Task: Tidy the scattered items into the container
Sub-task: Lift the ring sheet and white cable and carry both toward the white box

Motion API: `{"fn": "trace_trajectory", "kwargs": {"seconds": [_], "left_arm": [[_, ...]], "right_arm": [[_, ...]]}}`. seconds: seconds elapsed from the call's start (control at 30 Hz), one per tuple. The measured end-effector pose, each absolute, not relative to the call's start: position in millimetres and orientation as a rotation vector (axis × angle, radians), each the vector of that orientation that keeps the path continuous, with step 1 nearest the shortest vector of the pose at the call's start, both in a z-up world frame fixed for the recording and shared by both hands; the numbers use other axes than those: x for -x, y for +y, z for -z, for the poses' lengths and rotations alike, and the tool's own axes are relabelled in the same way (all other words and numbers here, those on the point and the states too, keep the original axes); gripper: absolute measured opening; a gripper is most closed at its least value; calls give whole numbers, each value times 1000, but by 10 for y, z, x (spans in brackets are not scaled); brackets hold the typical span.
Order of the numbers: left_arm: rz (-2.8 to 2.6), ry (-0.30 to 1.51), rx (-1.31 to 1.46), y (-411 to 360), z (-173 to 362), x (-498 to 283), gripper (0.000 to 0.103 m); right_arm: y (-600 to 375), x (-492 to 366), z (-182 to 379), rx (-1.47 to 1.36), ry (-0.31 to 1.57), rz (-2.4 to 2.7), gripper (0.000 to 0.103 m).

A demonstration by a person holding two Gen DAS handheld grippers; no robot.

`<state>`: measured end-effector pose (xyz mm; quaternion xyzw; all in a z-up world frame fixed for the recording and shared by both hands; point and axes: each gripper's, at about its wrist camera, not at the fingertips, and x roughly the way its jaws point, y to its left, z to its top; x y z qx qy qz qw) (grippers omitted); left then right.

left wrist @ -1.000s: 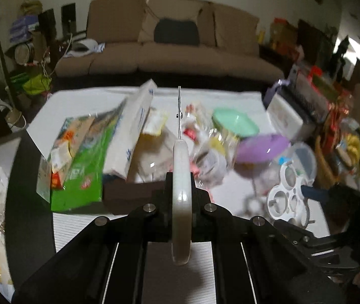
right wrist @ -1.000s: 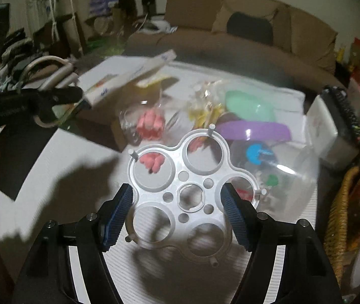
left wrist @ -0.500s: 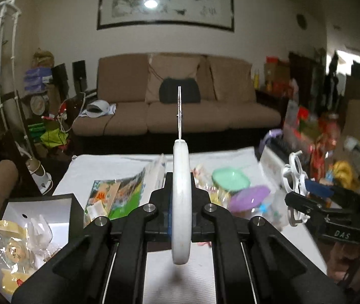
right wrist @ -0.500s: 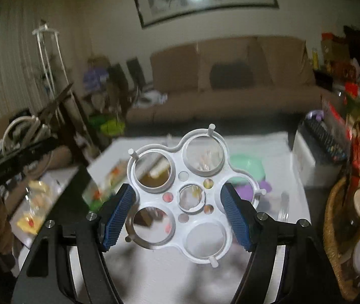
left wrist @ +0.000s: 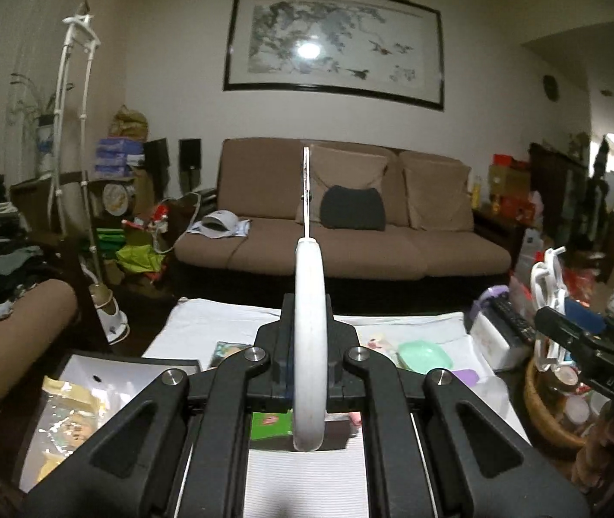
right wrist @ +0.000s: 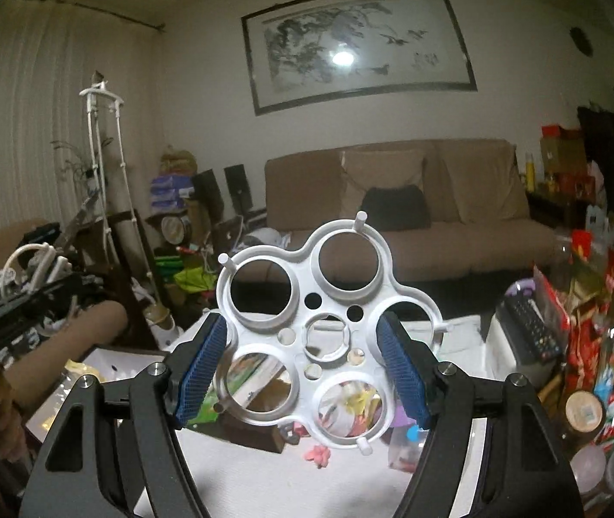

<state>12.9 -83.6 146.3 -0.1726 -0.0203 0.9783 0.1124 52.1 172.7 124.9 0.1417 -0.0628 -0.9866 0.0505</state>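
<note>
My left gripper [left wrist: 308, 384] is shut on a pair of white-handled scissors [left wrist: 308, 328], edge-on, blades pointing up and away, held above the table. My right gripper [right wrist: 305, 371] is shut on a white plastic rack with several round holes [right wrist: 324, 328], lifted high over the table; it also shows at the right of the left wrist view [left wrist: 545, 276]. Scattered on the white table [left wrist: 307, 475] below are a green snack bag [left wrist: 270, 425], a green lid [left wrist: 425, 356], a purple lid [left wrist: 464, 374] and small wrapped sweets [right wrist: 352, 405]. A dark open box [left wrist: 91, 371] holding wrapped snacks sits at the left.
A brown sofa [left wrist: 350, 233] stands behind the table. A white box with a remote [right wrist: 523, 336] and a wicker basket with jars [left wrist: 557, 414] crowd the right side. A brown armrest [left wrist: 17, 328] and a pile of clothes lie to the left.
Both grippers have risen and tilted up from the table with their loads still held. The views now take in the sofa and wall picture instead of the tabletop.
</note>
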Motion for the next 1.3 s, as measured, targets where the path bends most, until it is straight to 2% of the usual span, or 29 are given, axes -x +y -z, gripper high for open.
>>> {"fn": "trace_trajectory", "kwargs": {"seconds": [0.27,0.53,0.67,0.8,1.0,1.2,1.3], "left_arm": [[-2964,-93,520,-1320,-1458,-61,7],[-3064,-151,599,-2020,-1345,97,7],[-3083,-116,641,-2361,-1254,122,7],[-3149,-236,690,-2891,-1146,102,7],[-3251,-300,762,-3535,-954,87,7],[-3209,-407,836,-3906,-726,143,7],[-3182,-373,877,-3943,-644,253,7]], "right_arm": [[1321,-364,-1335,-420,-105,2969,74],[705,-109,-1412,-418,-88,2877,74],[334,-5,-1420,-382,-123,2794,74],[-67,102,-1401,-373,-113,2732,74],[-702,286,-1309,-398,-91,2642,74],[-1178,378,-1199,-355,-111,2596,74],[-1360,469,-1103,-389,-127,2565,74]]}}
